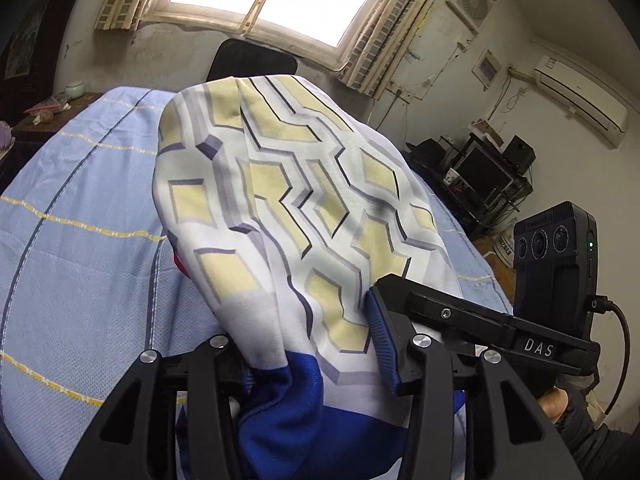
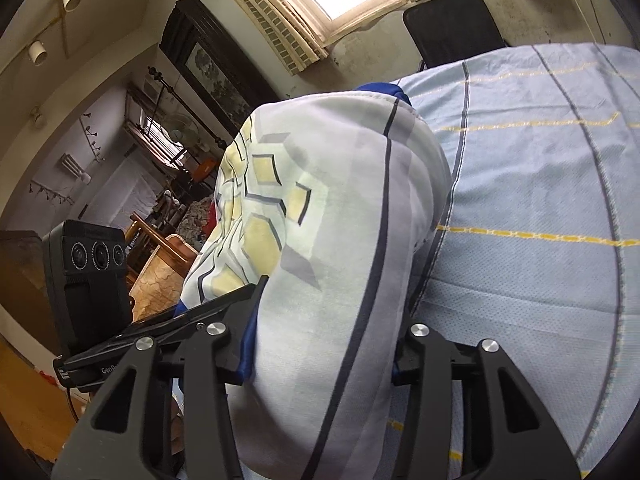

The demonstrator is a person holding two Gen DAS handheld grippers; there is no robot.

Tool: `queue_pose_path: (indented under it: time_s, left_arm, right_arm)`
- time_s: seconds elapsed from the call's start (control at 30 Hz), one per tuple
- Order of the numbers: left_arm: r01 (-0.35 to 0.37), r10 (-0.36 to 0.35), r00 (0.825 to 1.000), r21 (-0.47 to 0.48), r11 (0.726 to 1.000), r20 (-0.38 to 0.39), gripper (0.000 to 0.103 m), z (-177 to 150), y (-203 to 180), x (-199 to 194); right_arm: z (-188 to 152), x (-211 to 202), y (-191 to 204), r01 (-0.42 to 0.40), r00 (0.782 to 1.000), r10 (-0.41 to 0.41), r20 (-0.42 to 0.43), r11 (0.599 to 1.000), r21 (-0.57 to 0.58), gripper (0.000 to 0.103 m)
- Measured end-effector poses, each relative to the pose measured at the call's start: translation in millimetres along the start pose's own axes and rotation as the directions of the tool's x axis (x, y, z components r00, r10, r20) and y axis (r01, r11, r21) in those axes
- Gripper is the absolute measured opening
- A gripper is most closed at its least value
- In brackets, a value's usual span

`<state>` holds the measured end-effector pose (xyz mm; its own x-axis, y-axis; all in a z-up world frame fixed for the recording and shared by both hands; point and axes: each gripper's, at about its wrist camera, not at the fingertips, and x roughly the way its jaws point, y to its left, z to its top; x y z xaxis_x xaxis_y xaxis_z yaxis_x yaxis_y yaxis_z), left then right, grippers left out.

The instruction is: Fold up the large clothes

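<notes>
Left wrist view: left gripper (image 1: 304, 344) clamped on one soft white garment (image 1: 280, 184) printed with yellow and grey diamonds, blue-hemmed, bunched above the light-blue woven bedsheet (image 1: 80, 240). Right gripper (image 2: 320, 344) clamps the same garment (image 2: 340, 200).

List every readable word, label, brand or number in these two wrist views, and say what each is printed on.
"DAS": white letters on the black bar of the other tool, in the left wrist view.
"GenR", cut off by the tool frame: on the black bar in the right wrist view.
Top edge of the black camera module: small print, too blurred to read.
White sack on the floor: dark print, too small to read.
</notes>
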<state>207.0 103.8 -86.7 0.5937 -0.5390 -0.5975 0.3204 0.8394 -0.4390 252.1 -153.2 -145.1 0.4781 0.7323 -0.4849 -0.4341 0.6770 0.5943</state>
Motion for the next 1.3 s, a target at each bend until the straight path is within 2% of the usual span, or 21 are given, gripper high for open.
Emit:
queue_pose_path:
  time_s: [0.27,0.47,0.67,0.9,1.2,1.3]
  left_arm:
    - [0.003,-0.008,0.997,0.055,0.998,0.083,0.047,-5,-38,-58]
    - [-0.049,0.034,0.988,0.094,0.994,0.154,0.047,-18,-63,-120]
    - [-0.120,0.089,0.969,0.120,0.986,0.231,0.047,-41,-86,-189]
    - [-0.226,0.182,0.936,0.116,0.967,0.301,0.047,-81,-97,-263]
    - [-0.309,0.259,0.900,0.093,0.947,0.349,0.047,-124,-98,-320]
    - [-0.316,0.269,0.896,0.082,0.945,0.353,0.047,-133,-96,-329]
  right_arm:
    - [3,-53,42,0.024,0.998,-0.021,0.058,0.999,-0.044,0.045]
    - [-8,-87,90,-0.025,0.994,0.034,0.103,0.996,-0.084,0.045]
    - [-28,-114,142,-0.080,0.986,0.099,0.133,0.987,-0.138,0.045]
    - [-63,-130,204,-0.182,0.969,0.208,0.137,0.967,-0.181,0.045]
    - [-113,-126,256,-0.291,0.944,0.315,0.101,0.935,-0.202,0.045]
    - [-123,-121,264,-0.313,0.937,0.337,0.095,0.928,-0.204,0.045]
